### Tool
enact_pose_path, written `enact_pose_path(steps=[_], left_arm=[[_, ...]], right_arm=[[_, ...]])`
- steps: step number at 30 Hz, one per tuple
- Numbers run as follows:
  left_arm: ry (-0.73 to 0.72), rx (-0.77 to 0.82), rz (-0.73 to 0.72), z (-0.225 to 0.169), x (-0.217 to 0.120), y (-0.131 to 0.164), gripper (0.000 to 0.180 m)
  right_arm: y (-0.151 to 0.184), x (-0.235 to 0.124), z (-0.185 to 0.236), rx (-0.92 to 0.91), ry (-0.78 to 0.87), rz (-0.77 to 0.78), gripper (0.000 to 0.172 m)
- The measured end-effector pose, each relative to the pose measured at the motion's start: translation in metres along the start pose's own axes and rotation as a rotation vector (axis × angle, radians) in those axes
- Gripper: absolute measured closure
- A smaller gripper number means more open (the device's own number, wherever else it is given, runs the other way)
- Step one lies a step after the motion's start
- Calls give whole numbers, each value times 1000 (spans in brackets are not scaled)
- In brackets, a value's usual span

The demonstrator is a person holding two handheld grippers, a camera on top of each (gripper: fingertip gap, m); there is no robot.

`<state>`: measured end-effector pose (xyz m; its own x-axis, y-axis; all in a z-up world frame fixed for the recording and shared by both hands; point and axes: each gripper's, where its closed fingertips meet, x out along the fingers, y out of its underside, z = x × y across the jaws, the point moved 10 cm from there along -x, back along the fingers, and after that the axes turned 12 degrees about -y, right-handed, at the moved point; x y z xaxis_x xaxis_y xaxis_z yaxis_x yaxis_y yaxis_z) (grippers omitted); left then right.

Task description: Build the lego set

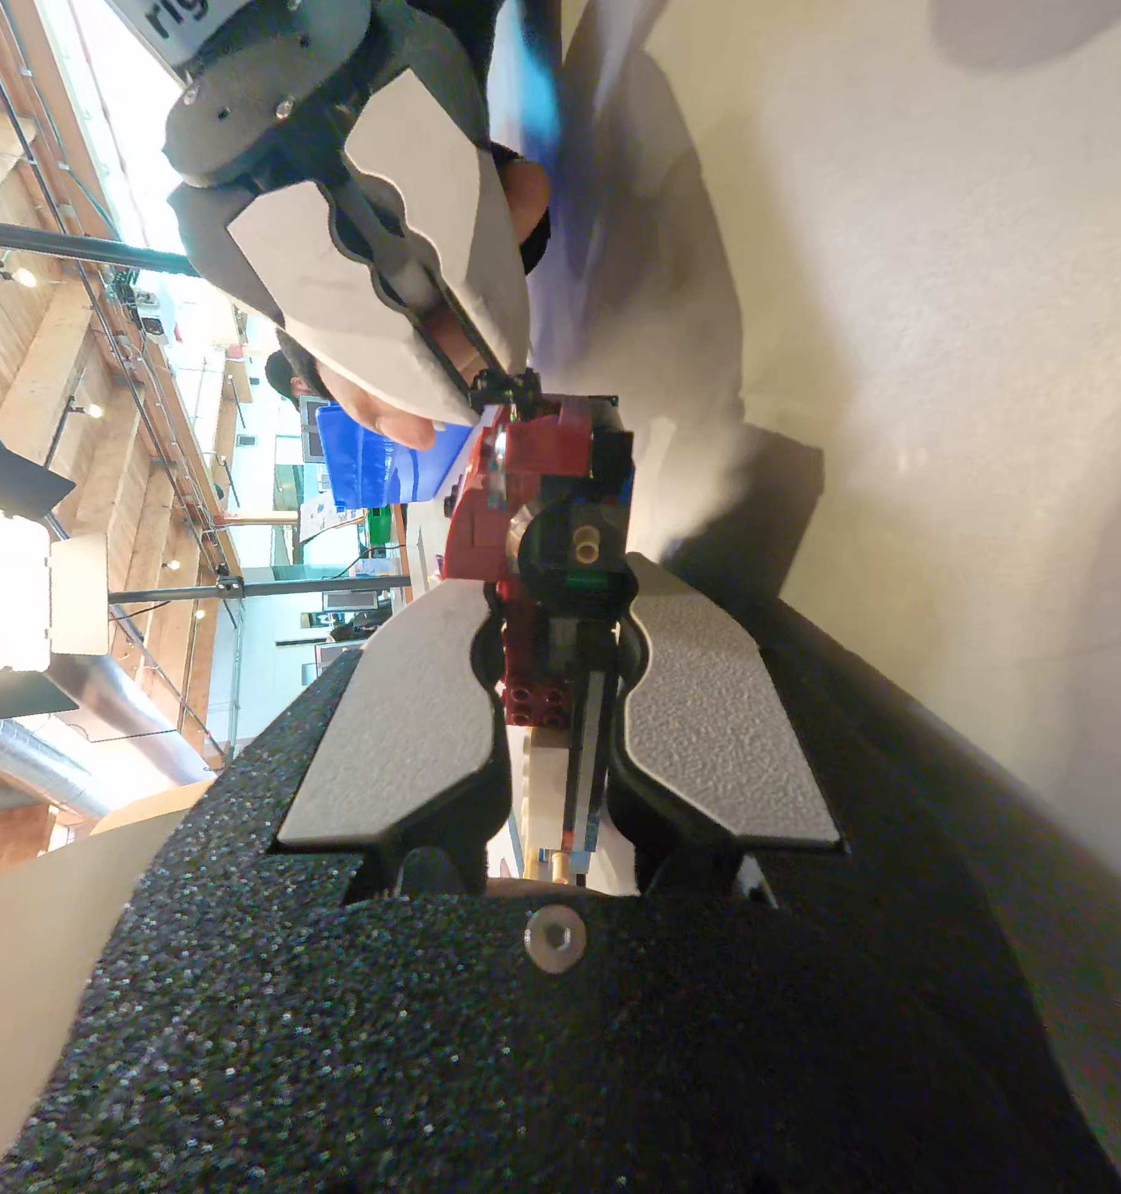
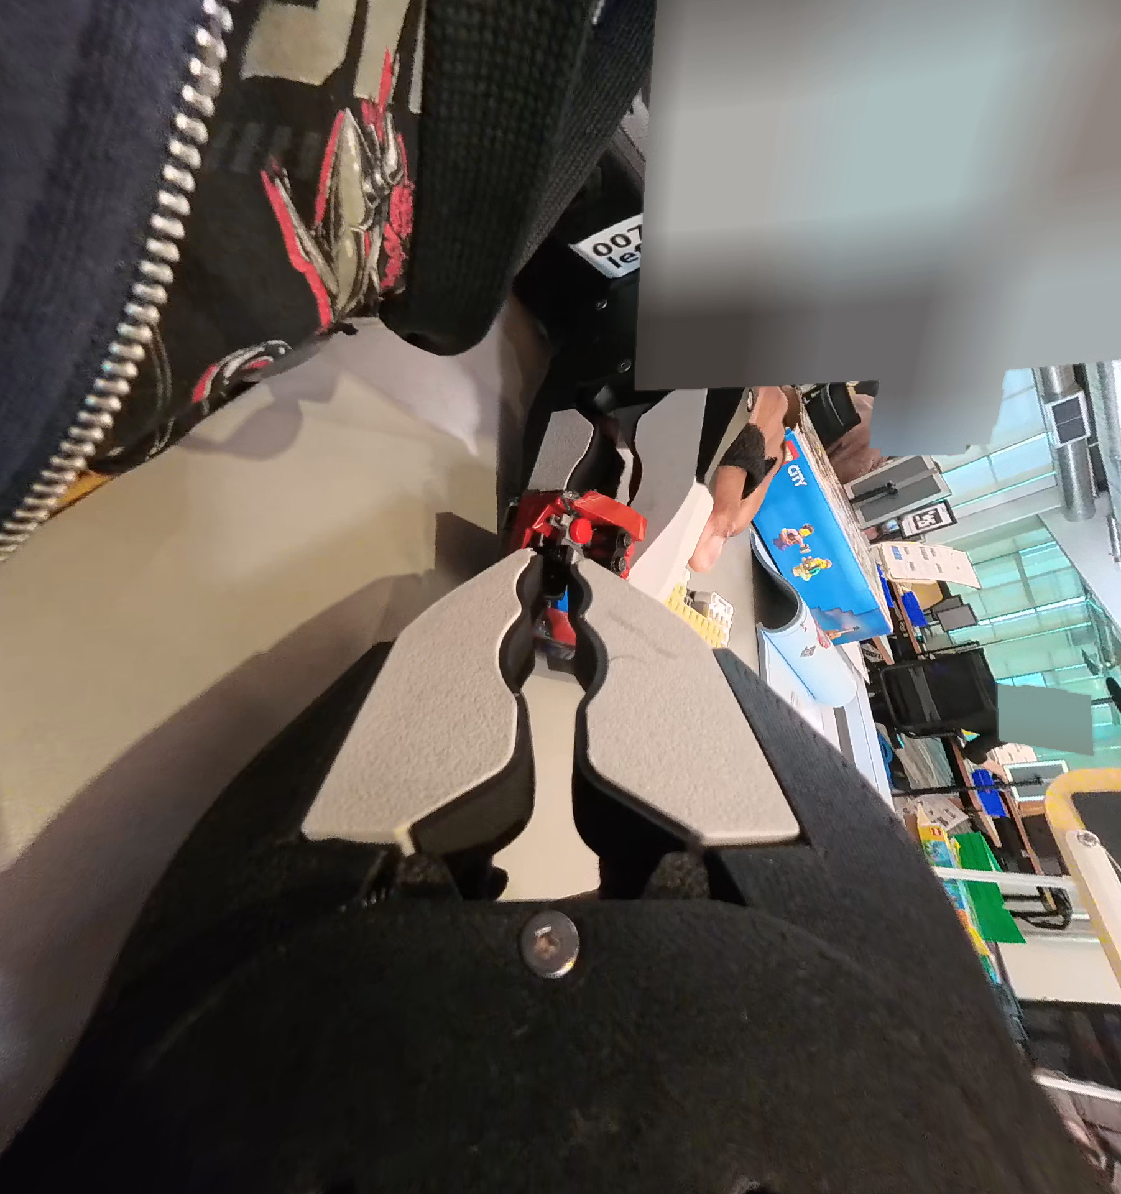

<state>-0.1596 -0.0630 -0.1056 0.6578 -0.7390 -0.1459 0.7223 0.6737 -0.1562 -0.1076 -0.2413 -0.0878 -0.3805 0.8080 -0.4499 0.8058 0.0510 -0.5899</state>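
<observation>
Cream tabletop point(image 1: 932, 323), wood-beamed room behind; left tool point(image 1: 561, 620) clamps the red brick model point(image 1: 532, 491), right tool point(image 2: 554, 581) pinches its black piece point(image 2: 554, 568).

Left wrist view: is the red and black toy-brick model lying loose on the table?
No, the red and black toy-brick model sits clamped between the left gripper's fingers, off the table.

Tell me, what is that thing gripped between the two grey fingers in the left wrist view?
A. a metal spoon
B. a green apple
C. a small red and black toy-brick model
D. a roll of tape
C: the left gripper has its grey fingers closed on a red and black toy-brick model, showing studded dark red bricks and black parts.
</observation>
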Motion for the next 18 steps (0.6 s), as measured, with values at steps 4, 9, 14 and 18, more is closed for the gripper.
enact_pose_path(steps=[4,9,14,18], left_arm=[[-22,-9,14,2,0,3,149],[-41,9,36,2,0,4,149],[-52,20,47,3,1,5,149],[-51,29,52,2,0,5,149]], right_arm=[[-1,-2,-4,43,20,4,164],[-4,-2,-4,63,45,59,164],[-8,-2,-2,9,68,130,164],[-11,-2,0,-51,68,187,164]])
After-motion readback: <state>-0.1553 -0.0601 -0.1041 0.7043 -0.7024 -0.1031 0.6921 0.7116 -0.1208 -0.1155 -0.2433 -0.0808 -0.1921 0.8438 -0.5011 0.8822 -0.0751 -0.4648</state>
